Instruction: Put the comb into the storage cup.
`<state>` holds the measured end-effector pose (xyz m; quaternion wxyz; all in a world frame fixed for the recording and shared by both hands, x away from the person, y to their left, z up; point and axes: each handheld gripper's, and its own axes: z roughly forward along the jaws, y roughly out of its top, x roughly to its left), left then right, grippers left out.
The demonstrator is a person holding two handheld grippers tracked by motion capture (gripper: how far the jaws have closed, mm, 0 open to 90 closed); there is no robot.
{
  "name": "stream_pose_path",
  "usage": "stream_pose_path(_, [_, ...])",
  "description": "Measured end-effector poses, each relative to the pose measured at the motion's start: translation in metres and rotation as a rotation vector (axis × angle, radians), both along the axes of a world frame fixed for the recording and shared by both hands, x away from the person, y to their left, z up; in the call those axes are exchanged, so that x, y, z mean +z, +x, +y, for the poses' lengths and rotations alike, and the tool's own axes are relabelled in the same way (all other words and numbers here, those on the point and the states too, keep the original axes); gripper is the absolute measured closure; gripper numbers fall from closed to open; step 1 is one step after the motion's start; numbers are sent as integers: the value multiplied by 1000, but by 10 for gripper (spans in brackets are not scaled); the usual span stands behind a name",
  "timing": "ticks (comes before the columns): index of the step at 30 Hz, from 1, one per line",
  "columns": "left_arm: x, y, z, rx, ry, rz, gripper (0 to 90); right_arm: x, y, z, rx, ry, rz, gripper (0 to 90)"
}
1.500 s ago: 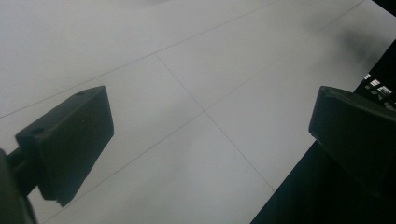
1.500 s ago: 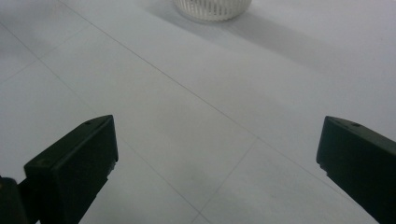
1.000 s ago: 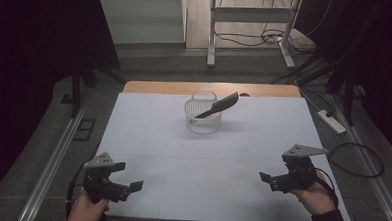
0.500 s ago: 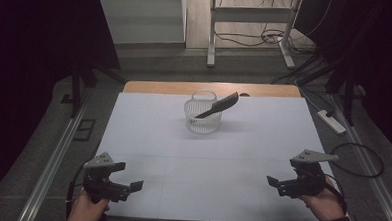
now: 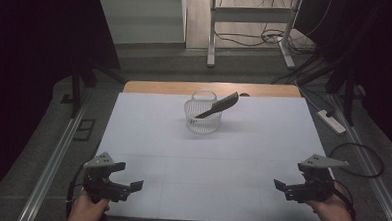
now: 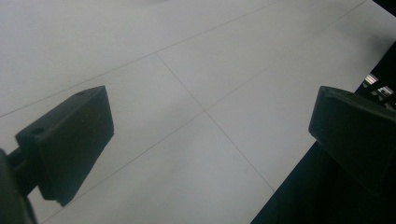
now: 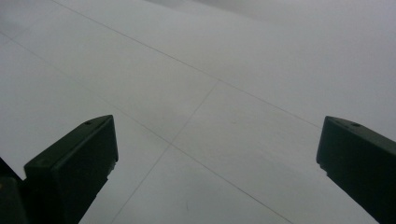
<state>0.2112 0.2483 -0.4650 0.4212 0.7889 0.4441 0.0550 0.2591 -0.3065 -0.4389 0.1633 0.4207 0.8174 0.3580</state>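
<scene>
Basket: white wire or mesh basket with a loop handle at its back, seen standing upright on the far middle of the table, just short of the bare wooden strip at the far edge.
Basket contents: one dark, flat, elongated utensil is held inside, lower end down in the basket, upper end leaning out over the rim toward the right and the far side. What kind of utensil cannot be told. Nothing else is made out inside.
Table: covered by a pale sheet with faint fold lines; the same lines are seen under the jaws in both gripper views.
Left gripper: held in the left hand at the near left corner of the sheet, well apart from the basket. In the left gripper view the two black jaws are spread wide, nothing between them, bare sheet and the table's near edge below.
Right gripper: held in the right hand at the near right corner, well apart from the basket. In the right gripper view the jaws are spread wide, nothing gripped, sheet underneath.
Floor: power strip and cables lie to the right of the table.
</scene>
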Motion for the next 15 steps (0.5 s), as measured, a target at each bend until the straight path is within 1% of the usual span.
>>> stream_pose_path(9, [0,0,0,0,-1,1,5,-1,-7,-8,-27,0,4,0])
stream_pose_path(15, [0,0,0,2,-2,1,5,-2,-10,-13,-42,-13,7,0])
